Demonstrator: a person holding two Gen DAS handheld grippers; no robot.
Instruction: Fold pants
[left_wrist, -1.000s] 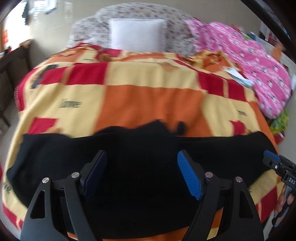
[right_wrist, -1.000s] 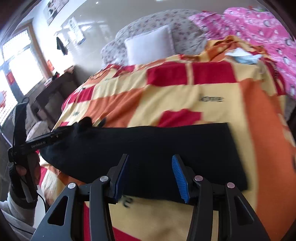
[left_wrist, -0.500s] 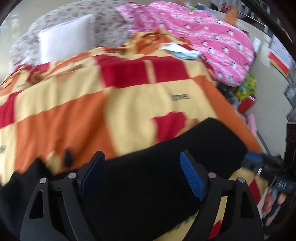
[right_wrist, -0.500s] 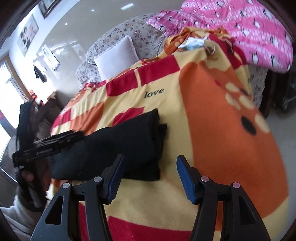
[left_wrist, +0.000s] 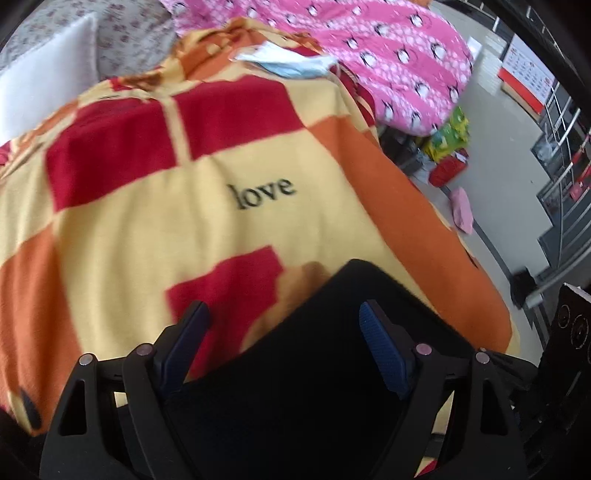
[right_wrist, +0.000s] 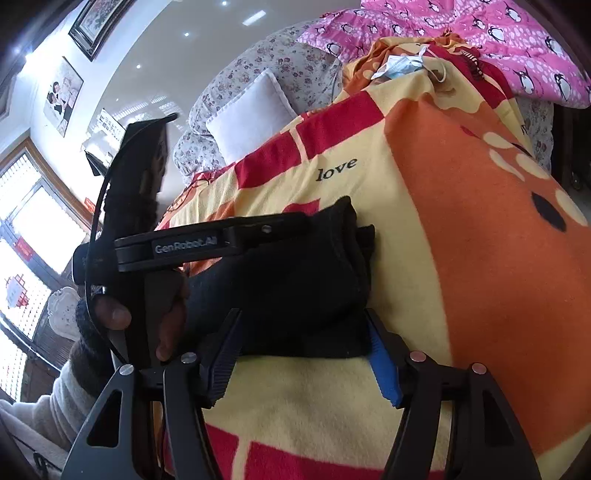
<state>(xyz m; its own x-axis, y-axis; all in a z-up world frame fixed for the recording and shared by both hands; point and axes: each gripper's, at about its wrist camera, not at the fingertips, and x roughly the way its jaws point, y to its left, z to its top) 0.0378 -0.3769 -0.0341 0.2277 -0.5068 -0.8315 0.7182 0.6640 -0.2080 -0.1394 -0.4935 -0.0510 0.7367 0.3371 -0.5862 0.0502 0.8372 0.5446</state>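
The black pants (left_wrist: 314, 369) lie folded into a thick strip on the checked blanket (left_wrist: 147, 221); they also show in the right wrist view (right_wrist: 303, 280). My left gripper (left_wrist: 282, 325) is open, its fingers spread above the pants' end near the bed's right side. In the right wrist view the left gripper (right_wrist: 280, 225) reaches over the top of the pants. My right gripper (right_wrist: 301, 328) is open, with the near end of the folded pants between its jaws.
A white pillow (right_wrist: 251, 114) and floral bedding (right_wrist: 288, 62) lie at the head of the bed. A pink penguin quilt (left_wrist: 388, 55) is piled to the right. A face mask (left_wrist: 291, 61) lies on the blanket. The floor (left_wrist: 498, 184) right of the bed holds clutter.
The left gripper has swept from the left part of the pants across to their right end. The long strip of pants now lies as a shorter, thicker bundle. The right gripper has closed in on its near end.
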